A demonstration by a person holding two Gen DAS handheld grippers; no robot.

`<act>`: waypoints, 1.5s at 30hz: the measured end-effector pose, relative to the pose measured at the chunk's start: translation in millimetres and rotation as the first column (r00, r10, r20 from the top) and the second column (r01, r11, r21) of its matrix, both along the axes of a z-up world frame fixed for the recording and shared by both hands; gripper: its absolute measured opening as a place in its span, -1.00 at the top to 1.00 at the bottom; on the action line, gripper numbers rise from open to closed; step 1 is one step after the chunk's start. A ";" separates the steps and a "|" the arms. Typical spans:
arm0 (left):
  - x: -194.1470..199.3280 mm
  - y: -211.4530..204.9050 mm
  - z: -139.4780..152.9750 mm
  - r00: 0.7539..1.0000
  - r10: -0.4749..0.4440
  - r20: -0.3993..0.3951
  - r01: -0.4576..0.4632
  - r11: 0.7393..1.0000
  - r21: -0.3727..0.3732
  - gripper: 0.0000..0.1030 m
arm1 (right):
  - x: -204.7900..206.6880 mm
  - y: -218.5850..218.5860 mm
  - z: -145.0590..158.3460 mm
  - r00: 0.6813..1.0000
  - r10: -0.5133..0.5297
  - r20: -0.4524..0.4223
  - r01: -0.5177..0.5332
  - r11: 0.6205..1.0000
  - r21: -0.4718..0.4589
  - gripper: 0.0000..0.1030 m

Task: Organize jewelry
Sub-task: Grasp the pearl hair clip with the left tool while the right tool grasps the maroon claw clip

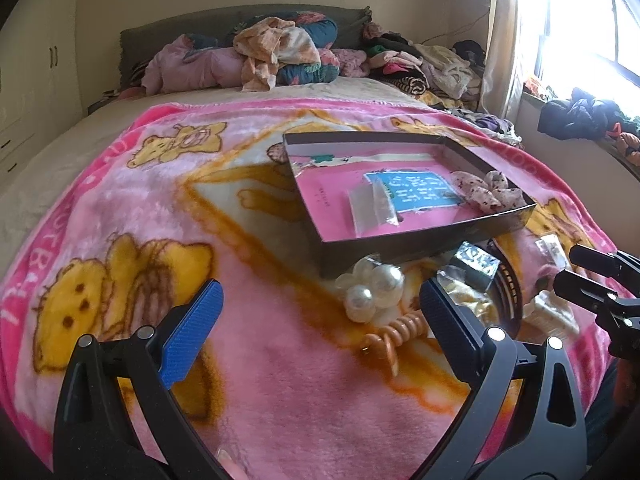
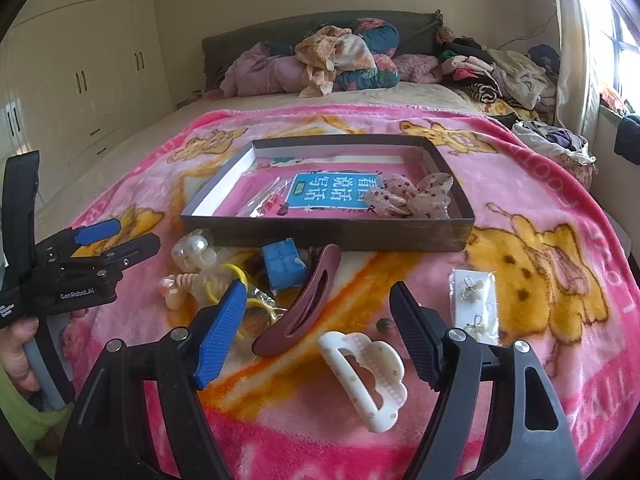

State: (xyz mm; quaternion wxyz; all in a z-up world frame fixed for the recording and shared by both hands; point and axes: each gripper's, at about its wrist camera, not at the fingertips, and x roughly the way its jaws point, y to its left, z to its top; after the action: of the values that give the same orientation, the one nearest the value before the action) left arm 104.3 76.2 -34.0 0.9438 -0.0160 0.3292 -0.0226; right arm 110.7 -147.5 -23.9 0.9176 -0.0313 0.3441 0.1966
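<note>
We hover both grippers, the left gripper (image 1: 320, 308) and right gripper (image 2: 318, 332), jaws spread and empty, over loose pieces; the cream cloud-shaped plastic hair claw (image 2: 366, 376) lies between the right jaws, ready for pinching toward the shallow dark cardboard box (image 2: 320, 234) on the pink bear-print fleece blanket (image 2: 540, 216) on a bed (image 2: 400, 94).

A box (image 2: 320, 236) sits mid-blanket (image 2: 560, 200); hair clips (image 2: 364, 376) and an earring card (image 2: 476, 304) lie before it, toward the blanket's near edge.
</note>
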 end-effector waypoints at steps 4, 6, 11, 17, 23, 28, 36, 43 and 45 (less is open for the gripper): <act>3.9 4.7 -4.4 1.000 -0.001 -0.014 0.001 1.000 -0.009 -0.75 | 6.1 5.5 -6.7 1.000 0.001 -0.019 -0.001 1.000 -0.013 -0.39; 6.4 6.5 -6.4 1.000 -0.003 -0.019 0.003 1.000 -0.014 -0.75 | 9.3 8.1 -9.9 1.000 0.001 -0.028 -0.002 1.000 -0.017 -0.37; 13.9 6.7 -13.1 0.999 -0.016 -0.040 0.016 1.000 -0.019 -0.74 | 17.4 16.7 -17.1 0.999 0.005 -0.049 -0.007 0.999 -0.036 -0.23; 22.5 -0.4 -20.3 0.997 -0.056 -0.062 0.054 0.998 -0.037 -0.71 | 27.1 20.0 -27.8 0.996 0.002 -0.086 -0.006 0.999 -0.042 -0.04; 33.1 -10.4 -27.9 0.993 -0.087 -0.083 0.084 0.996 -0.040 -0.52 | 36.8 21.0 -34.5 0.993 -0.013 -0.116 0.008 0.999 -0.046 0.15; 40.9 -12.4 -32.4 0.991 -0.088 -0.102 0.083 0.995 -0.047 -0.31 | 44.4 25.6 -39.8 0.989 -0.010 -0.146 0.004 0.999 -0.042 0.34; 47.3 -20.6 -35.4 0.986 -0.120 -0.120 0.112 0.991 -0.072 0.11 | 47.9 18.7 -41.5 0.987 -0.035 -0.157 0.030 0.999 -0.032 0.77; 48.5 -27.5 -35.6 0.982 -0.140 -0.125 0.133 0.989 -0.064 0.30 | 44.0 7.9 -35.5 0.989 -0.042 -0.143 0.045 0.999 0.022 0.79; 47.6 -26.8 -34.6 0.983 -0.138 -0.123 0.131 0.989 -0.064 0.30 | 42.5 5.4 -32.2 0.990 -0.043 -0.135 0.049 0.998 0.035 0.79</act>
State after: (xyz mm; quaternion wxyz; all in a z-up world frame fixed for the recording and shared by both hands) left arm 151.9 49.4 -68.6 0.9165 -0.0215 0.3881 -0.0945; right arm 153.3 -142.0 -56.2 0.8970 0.0075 0.4020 0.1836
